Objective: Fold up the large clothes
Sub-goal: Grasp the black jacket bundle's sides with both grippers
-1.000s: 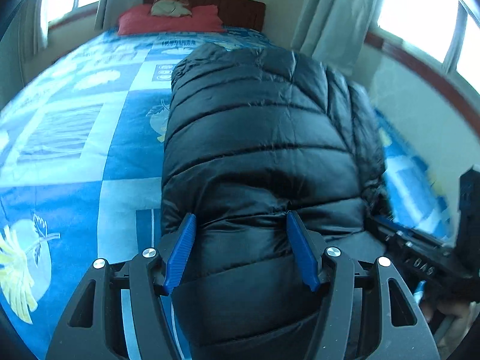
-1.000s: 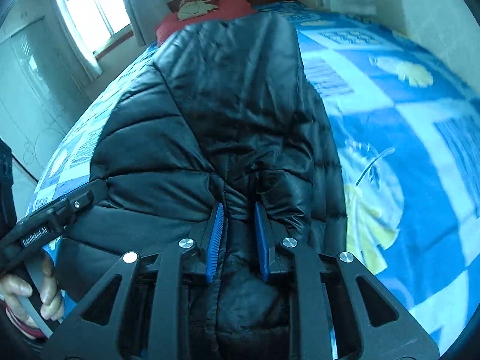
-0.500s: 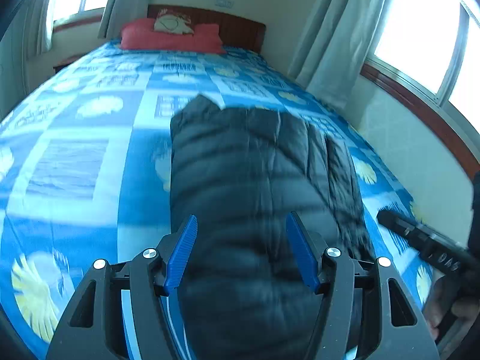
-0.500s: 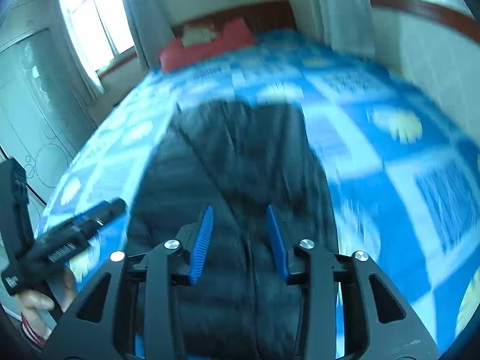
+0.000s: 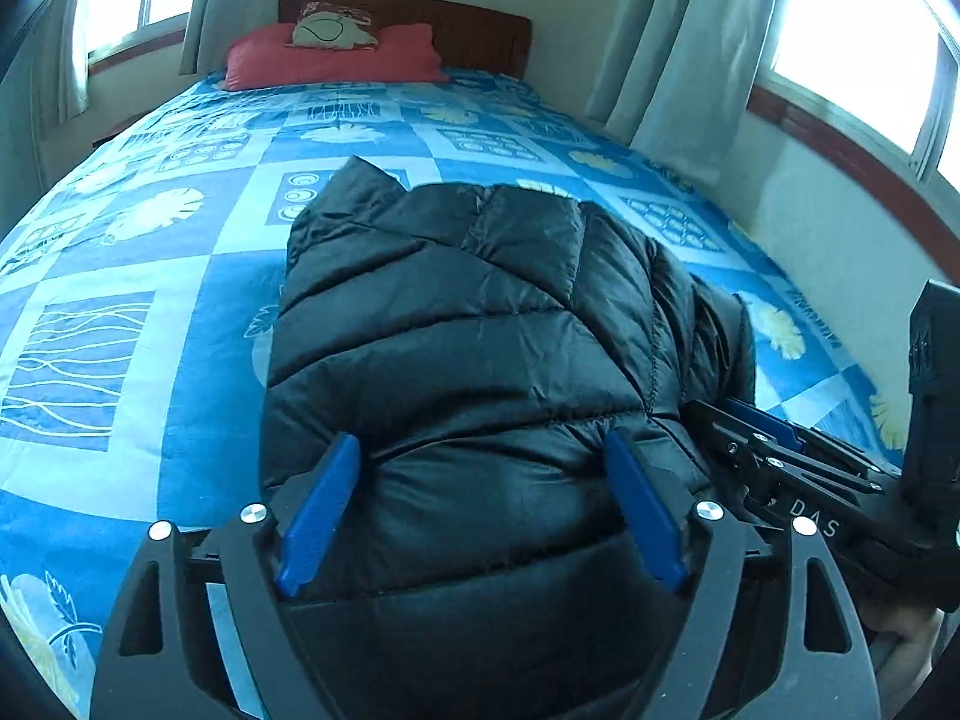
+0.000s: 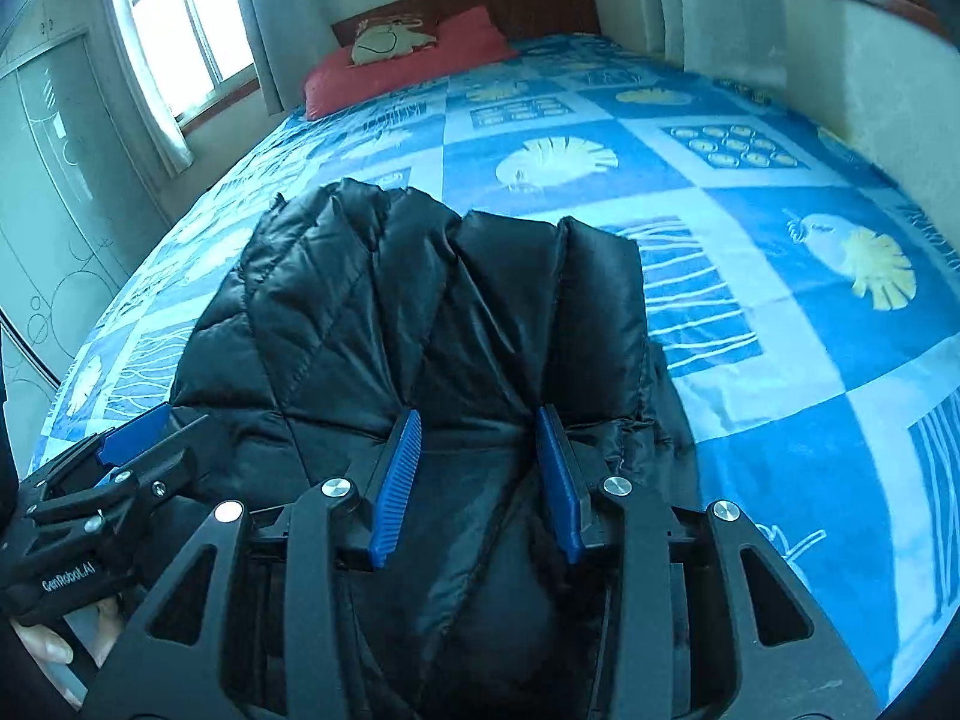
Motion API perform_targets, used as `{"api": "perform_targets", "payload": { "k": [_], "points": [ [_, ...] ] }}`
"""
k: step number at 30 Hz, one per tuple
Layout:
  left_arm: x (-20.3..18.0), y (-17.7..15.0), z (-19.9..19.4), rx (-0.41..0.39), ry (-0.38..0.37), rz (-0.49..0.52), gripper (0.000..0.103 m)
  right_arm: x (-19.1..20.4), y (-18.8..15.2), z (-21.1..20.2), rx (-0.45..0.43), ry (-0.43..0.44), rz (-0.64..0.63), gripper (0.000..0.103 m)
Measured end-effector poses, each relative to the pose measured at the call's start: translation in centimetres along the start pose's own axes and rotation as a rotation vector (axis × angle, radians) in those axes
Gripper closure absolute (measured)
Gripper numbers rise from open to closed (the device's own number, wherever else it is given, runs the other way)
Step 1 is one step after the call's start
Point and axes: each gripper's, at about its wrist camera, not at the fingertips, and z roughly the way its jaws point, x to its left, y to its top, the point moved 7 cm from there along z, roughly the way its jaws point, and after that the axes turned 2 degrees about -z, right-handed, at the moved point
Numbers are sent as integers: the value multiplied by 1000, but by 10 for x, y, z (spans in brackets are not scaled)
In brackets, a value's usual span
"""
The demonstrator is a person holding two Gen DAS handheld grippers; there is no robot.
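Observation:
A black quilted puffer jacket (image 5: 480,324) lies folded in a long bundle on the bed, its near end under both grippers; it also shows in the right wrist view (image 6: 420,312). My left gripper (image 5: 480,510) is open, its blue fingers (image 5: 318,510) straddling the jacket's near end. My right gripper (image 6: 480,474) is open too, its blue fingers (image 6: 396,474) on either side of a raised fold at the jacket's right near part. The right gripper shows at the right of the left wrist view (image 5: 780,456), the left gripper at the left of the right wrist view (image 6: 120,468).
The bed (image 5: 132,312) has a blue patterned cover. A red pillow (image 5: 336,60) with a small cushion lies by the wooden headboard. A wall and curtained windows (image 5: 852,48) run along the right. A wardrobe (image 6: 48,198) stands at the left.
The right gripper was shut on a jacket fold and has opened. Both grippers pulled back and up, then came down close over the jacket's near end again. The jacket now lies lower and flatter.

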Motion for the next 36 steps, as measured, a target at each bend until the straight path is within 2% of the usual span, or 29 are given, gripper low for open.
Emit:
{"api": "perform_targets", "payload": {
  "k": [9,15,19,29,33,36],
  "points": [
    [2,-7,19,-7,19,-3,17,-4,-10,19,-33,18,31,64],
    [1,-9,29,-4,52,9,16,-2,-12,21,-44,-5,27,65],
    [0,-6,24,0,60,16,16,1,-10,15,-50,-24,9,65],
    [-1,1,1,-16,59,15,16,4,-6,-1,-74,-1,12,62],
    [11,3,-17,-30,40,-41,16,6,-4,-18,-106,20,27,49],
    [31,3,-35,-59,19,-127,16,3,-4,-35,-142,32,50,38]
  ]
}}
